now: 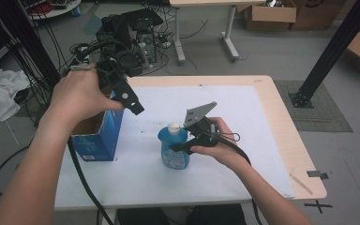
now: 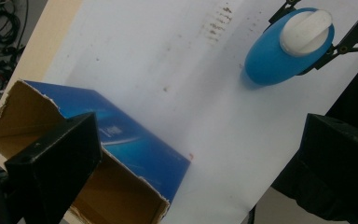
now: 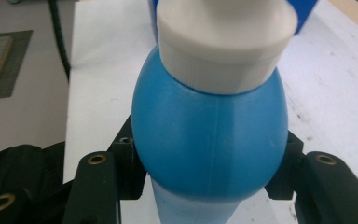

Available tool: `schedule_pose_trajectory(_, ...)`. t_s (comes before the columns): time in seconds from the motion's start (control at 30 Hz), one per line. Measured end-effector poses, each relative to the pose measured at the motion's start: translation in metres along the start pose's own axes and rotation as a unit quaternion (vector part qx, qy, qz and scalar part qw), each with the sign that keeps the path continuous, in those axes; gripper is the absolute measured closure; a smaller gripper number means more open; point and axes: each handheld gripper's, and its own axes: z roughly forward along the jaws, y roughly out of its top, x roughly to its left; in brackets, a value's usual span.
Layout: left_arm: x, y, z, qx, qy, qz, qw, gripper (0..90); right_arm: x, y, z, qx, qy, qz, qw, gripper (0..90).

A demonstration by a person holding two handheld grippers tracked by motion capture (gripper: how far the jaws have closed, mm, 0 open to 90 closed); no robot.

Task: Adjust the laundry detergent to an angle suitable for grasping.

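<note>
Right claw [image 1: 180, 146] clamped on round blue plastic bottle w/ white cap [image 1: 172, 149], upright mid desk [image 1: 272, 140]. Left claw [image 2: 200, 163] jaws apart, nothing between, above open blue cardboard box [image 1: 93, 136] at desk's left edge.

Bottle [image 1: 173, 149] upright mid-table [image 1: 272, 140], between right claw [image 1: 180, 146] jaws — open box [image 1: 96, 133] left of it, at table's edge.

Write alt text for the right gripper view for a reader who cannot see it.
A blue bottle with a white cap stands close to the camera, clamped at its rounded shoulder between the two black jaws of the right gripper. Behind it lies the white table surface, with grey floor at the left.
</note>
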Motion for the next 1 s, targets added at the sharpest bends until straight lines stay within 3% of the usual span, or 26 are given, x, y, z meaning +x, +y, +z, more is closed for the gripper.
schedule_pose_trajectory(0.27, -0.001, 0.001, 0.000, 0.000, -0.001, 0.002, 1.0000, 0.1, -0.008, 0.004, -0.005, -0.024, 0.046, -0.032, 0.9981, 44.7)
schedule_pose_trajectory(0.5, -0.002, 0.001, 0.000, 0.000, -0.002, 0.002, 1.0000, 0.1, -0.016, 0.000, 0.001, -0.022, 0.077, -0.061, 0.9949, 44.8)
schedule_pose_trajectory(1.0, 0.000, 0.000, 0.004, 0.003, -0.003, 0.001, 1.0000, 0.1, -0.023, -0.009, 0.013, -0.033, 0.093, -0.063, 0.9932, 44.5)
